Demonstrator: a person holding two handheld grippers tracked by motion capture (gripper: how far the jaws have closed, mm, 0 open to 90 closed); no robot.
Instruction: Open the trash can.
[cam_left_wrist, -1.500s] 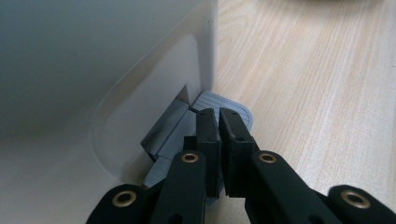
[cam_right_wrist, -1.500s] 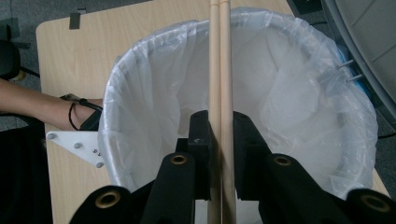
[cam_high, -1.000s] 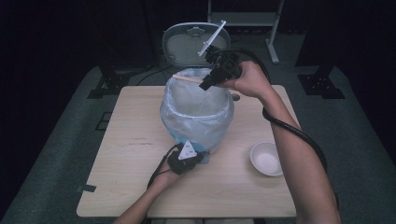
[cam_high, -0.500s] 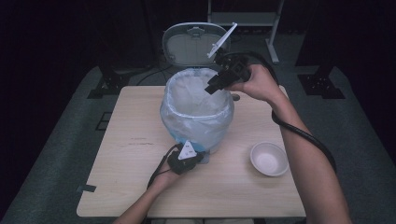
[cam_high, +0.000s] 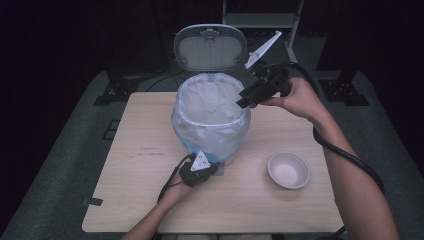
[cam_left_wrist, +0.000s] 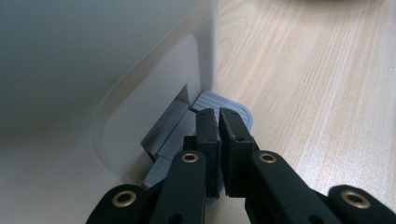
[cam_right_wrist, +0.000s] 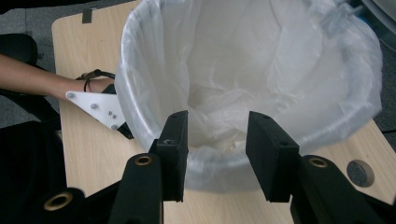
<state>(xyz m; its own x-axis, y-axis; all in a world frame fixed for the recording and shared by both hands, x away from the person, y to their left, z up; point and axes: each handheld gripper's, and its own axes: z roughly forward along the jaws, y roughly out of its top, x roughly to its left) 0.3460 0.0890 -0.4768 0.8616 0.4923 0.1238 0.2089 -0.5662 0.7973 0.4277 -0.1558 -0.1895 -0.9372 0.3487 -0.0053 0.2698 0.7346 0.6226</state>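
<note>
The fingers of the left gripper (cam_left_wrist: 218, 119) are seen pressed together with nothing between them, their tips set down on the grey ribbed pedal (cam_left_wrist: 233, 108) that juts from the foot of the bin (cam_high: 212, 131). In the high view the left gripper (cam_high: 198, 170) lies low on the desk (cam_high: 135, 170), just against the front of the bin's base, held by the left hand (cam_high: 176, 189) that enters from the bottom edge. The fingers of the right gripper (cam_right_wrist: 216, 147) are held apart and have just been opening; nothing is clamped between them, and the bin's rim with its white liner (cam_right_wrist: 261, 84) is seen beyond the gap. In the high view the right gripper (cam_high: 245, 100) is held in the air by the right hand (cam_high: 297, 97), just beside the bin's right rim, tilted down toward the opening. The bin stands at the middle of the desk with its lid (cam_high: 210, 47) raised upright behind it. A small white bowl (cam_high: 288, 170) sits on the desk to the right of the bin, well apart from both grippers.
</note>
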